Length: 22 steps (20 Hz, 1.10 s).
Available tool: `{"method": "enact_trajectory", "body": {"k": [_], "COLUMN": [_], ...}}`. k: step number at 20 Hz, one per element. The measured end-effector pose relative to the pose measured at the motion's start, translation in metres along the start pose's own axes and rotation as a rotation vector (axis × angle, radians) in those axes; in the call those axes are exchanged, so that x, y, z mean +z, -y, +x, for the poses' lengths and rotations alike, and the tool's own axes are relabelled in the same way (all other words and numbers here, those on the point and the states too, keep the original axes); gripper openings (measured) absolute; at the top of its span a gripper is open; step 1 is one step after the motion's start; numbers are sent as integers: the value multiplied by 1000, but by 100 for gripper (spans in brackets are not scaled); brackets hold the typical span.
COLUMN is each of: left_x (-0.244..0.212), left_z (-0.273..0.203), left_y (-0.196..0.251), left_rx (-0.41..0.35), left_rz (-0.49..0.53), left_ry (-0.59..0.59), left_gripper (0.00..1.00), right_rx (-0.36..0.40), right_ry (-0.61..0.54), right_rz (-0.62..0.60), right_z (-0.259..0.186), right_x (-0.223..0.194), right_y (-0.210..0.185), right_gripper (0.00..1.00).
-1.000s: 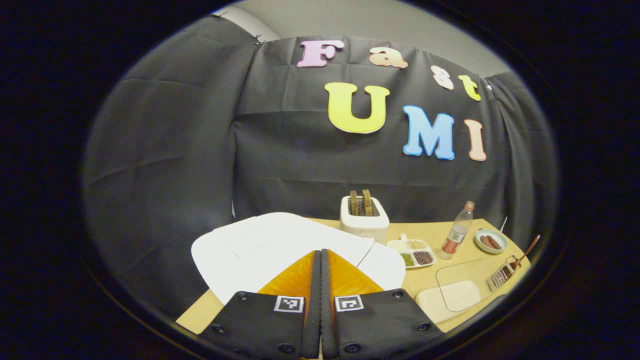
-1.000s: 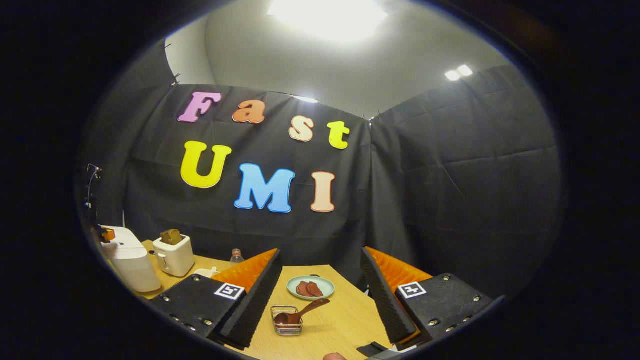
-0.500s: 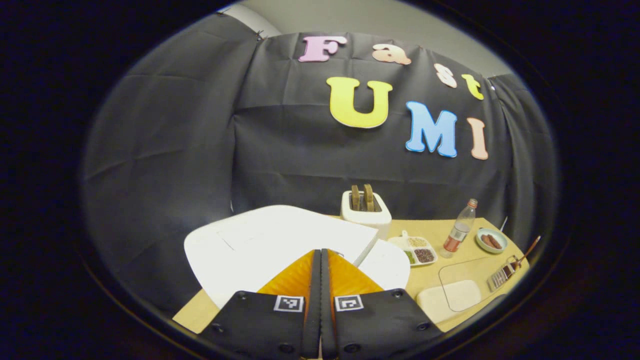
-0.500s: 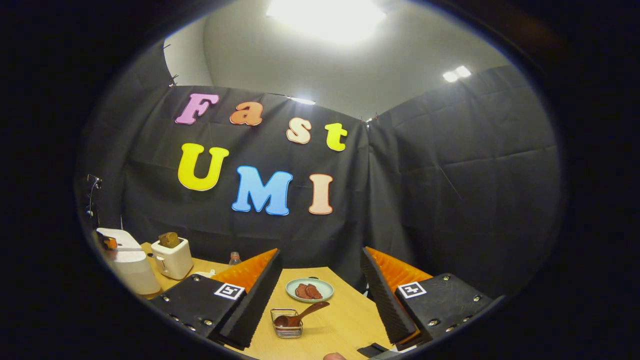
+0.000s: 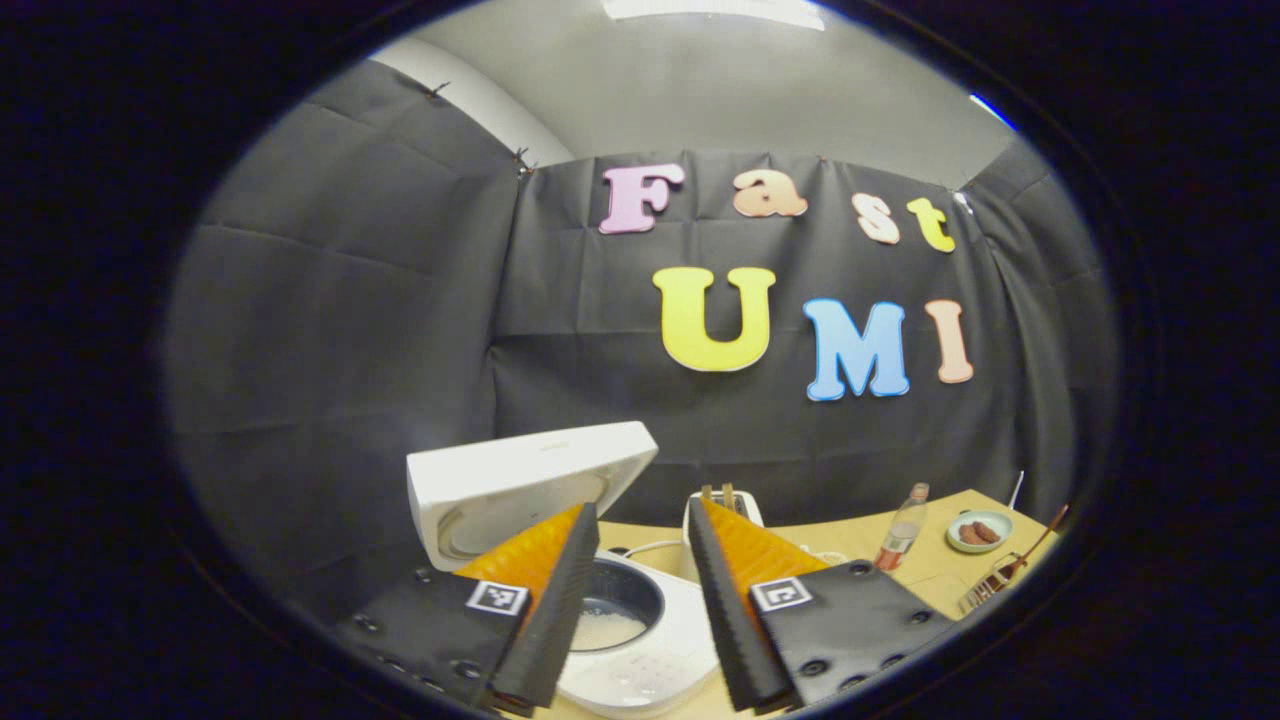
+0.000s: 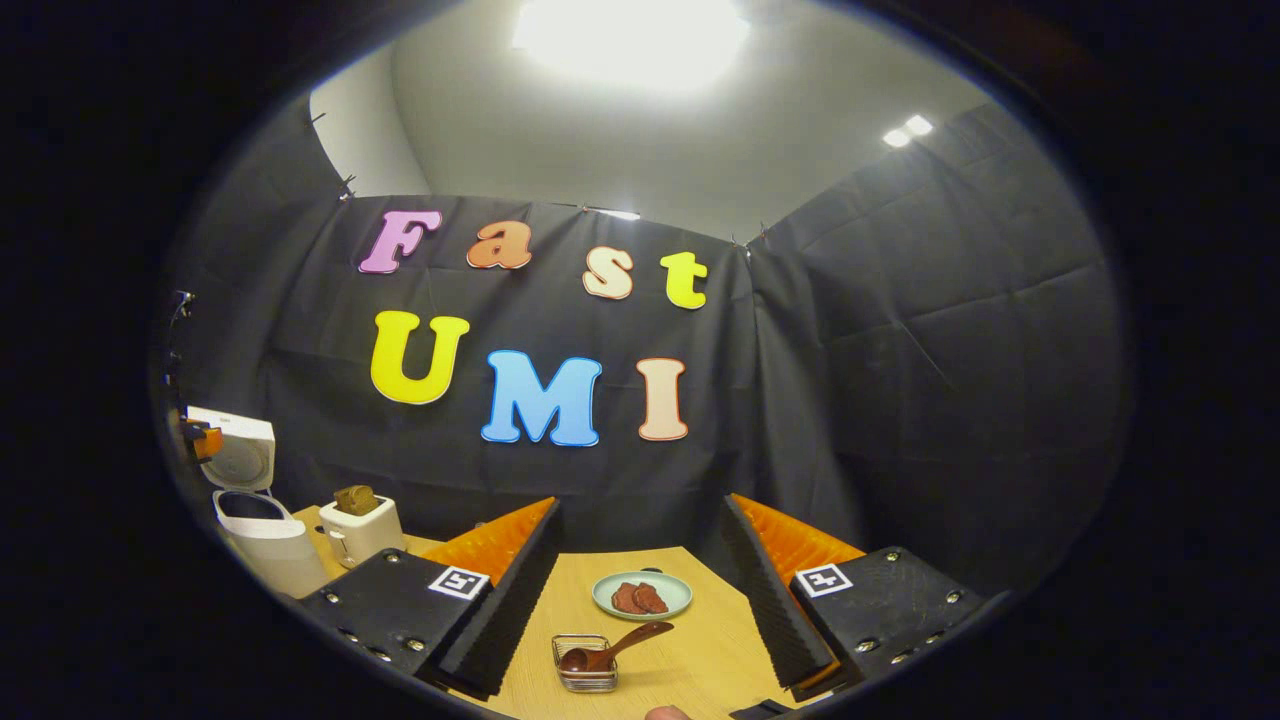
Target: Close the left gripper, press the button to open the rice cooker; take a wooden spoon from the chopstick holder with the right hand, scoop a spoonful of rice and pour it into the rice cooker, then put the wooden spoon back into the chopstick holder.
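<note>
The left gripper (image 5: 640, 600) is held with its jaws spread apart and nothing is gripped between them. Directly beyond and below it, framed in the gap between the fingers, the rice cooker (image 5: 640, 655) is seen with its pot exposed and a pale layer of rice (image 5: 605, 628) lying inside. The cooker's lid (image 5: 525, 485) is raised and tilted back behind the pot. Just behind the rice cooker and to its right a toaster (image 5: 722, 505) is set, partly hidden by the right-hand finger. Farther right of the rice cooker, on the wooden table (image 5: 940, 570), a bottle (image 5: 900, 540) is stood upright, and beyond it a small plate (image 5: 980, 530) with brown pieces is placed. Well apart from the rice cooker, at the table's far right, the chopstick holder (image 5: 985, 595) is seen with the wooden spoon (image 5: 1030, 550) leaning out of it.

The right gripper (image 6: 640, 600) is likewise held wide open and empty. Between its fingers, on the table, the wire chopstick holder (image 6: 587, 675) is seen, the wooden spoon (image 6: 615, 645) resting in it with its handle angled up to the right. Just behind the holder the plate (image 6: 640, 597) is set. Far to the holder's left, the rice cooker (image 6: 265, 545) is seen with its lid (image 6: 235, 450) up, the toaster (image 6: 360, 525) just beside it.
</note>
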<state>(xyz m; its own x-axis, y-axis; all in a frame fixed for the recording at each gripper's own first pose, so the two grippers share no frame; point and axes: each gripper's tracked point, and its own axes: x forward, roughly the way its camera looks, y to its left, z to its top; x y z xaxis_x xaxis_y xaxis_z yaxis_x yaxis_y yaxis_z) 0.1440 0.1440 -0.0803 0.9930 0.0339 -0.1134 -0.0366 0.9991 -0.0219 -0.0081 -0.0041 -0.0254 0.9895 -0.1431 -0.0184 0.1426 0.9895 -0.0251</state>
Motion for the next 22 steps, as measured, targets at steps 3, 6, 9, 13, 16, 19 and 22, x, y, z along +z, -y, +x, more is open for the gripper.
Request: {"method": "enact_trajectory", "body": {"k": [3,6,9,13,16,19,22], "left_x": [27,48,63,65,75,91,95], "left_z": [-30,-64,-92,-120,-144,-162,-171], "left_y": [24,48,72,87,88,86,77], "left_rx": [-15,-24,-45,-29,-4,18,55], "left_rz": [-13,-15,-22,-2,17,21,32], "left_ry": [57,94,134,131,134,153,148], "left_gripper": [94,97,97,97,97,99,97], "right_rx": [43,69,79,95,101,111,124], "right_ry": [-4,-33,-76,-178,-265,-334,-409], "right_rz": [41,98,147,191,224,270,314], "right_z": [14,31,51,73,85,91,92], "right_x": [-9,-28,-55,-103,-139,-167,-196], "right_y": [4,11,18,21,24,21,15], "right_gripper": [96,96,96,96,96,96,96]}}
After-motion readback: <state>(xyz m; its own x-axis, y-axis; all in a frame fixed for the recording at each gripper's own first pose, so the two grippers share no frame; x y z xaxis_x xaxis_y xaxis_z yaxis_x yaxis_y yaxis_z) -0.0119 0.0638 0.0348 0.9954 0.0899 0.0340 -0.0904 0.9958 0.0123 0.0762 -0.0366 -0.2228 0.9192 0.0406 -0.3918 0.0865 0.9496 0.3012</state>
